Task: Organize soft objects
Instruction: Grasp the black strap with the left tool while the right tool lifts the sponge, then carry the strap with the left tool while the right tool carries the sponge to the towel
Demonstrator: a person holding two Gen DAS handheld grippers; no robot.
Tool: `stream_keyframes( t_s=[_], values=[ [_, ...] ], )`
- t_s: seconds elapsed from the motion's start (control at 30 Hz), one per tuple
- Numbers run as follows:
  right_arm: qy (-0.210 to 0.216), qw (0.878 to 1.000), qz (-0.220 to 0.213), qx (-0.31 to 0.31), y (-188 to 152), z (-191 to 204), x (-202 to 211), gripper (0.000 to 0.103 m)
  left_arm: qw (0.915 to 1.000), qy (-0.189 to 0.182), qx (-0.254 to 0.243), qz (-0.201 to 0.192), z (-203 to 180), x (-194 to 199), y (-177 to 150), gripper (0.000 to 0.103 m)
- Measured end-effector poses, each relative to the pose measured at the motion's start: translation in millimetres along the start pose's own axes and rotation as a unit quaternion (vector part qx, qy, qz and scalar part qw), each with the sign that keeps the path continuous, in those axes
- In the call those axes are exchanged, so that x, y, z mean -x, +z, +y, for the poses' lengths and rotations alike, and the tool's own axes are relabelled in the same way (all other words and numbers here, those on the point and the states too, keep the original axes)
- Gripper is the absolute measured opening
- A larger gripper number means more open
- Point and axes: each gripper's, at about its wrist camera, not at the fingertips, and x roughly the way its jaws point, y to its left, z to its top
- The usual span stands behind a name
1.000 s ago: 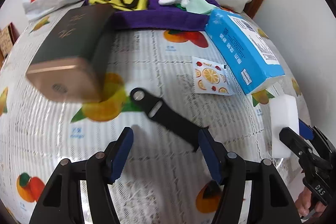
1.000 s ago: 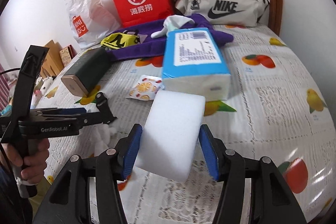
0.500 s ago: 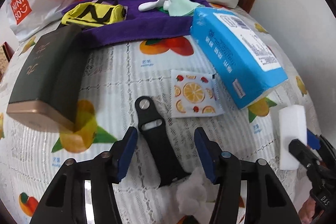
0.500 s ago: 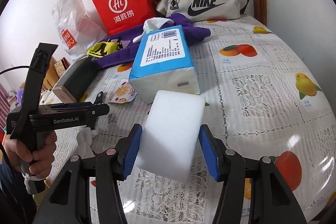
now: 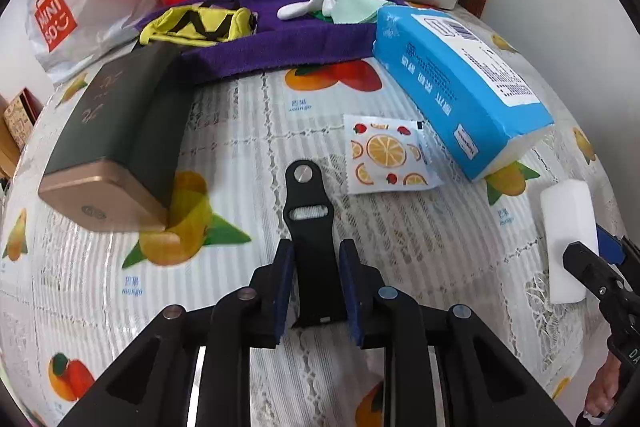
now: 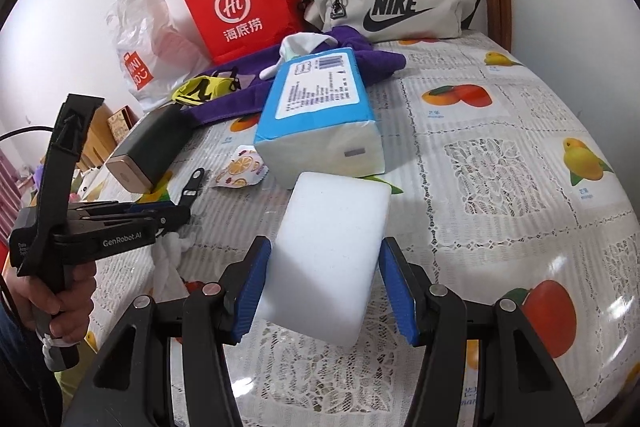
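With the strap [image 5: 311, 227] between left gripper [image 5: 316, 291] fingers.

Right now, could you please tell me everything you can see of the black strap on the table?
The black strap is a flat, matte, rubbery-looking band with a round metal stud near its far end and a slot below it. It lies on the fruit-print tablecloth, pointing away, beside the orange-print packet. The left tool has its blue pads closed on the near end.
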Motion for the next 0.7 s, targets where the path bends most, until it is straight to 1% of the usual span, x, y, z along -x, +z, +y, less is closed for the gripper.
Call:
stream_keyframes(
  t_s=[0.13, 0.23, 0.37, 0.43, 0.7],
  values=[
    [-0.007, 1.0, 0.013, 0.001, -3.7, -2.3, -11.6, 0.056, 0.9999, 0.008, -0.007, -0.004, -2.6, -1.0, 0.7, 0.023],
    [-0.015, 1.0, 0.014, 0.004, -6.2, -0.7, -17.2, 0.058, 0.9999, 0.004, -0.009, -0.009, -1.9, -2.1, 1.8, 0.021],
    [-0.028, 1.0, 0.005, 0.012, -9.3, 4.1, -18.7, 0.06, 0.9999, -0.007, 0.006, -0.014, 4.4, -0.3, 0.7, 0.02],
    [-0.035, 0.999, 0.001, 0.02, -10.2, 7.2, -18.9, 0.057, 0.9997, -0.009, 0.015, -0.016, 8.1, 2.1, -1.3, 0.02],
    [-0.052, 0.998, -0.009, 0.024, -13.7, 10.2, -18.7, 0.056, 0.9991, -0.003, 0.037, -0.021, 34.4, 15.1, -19.0, 0.02]
  ],
)
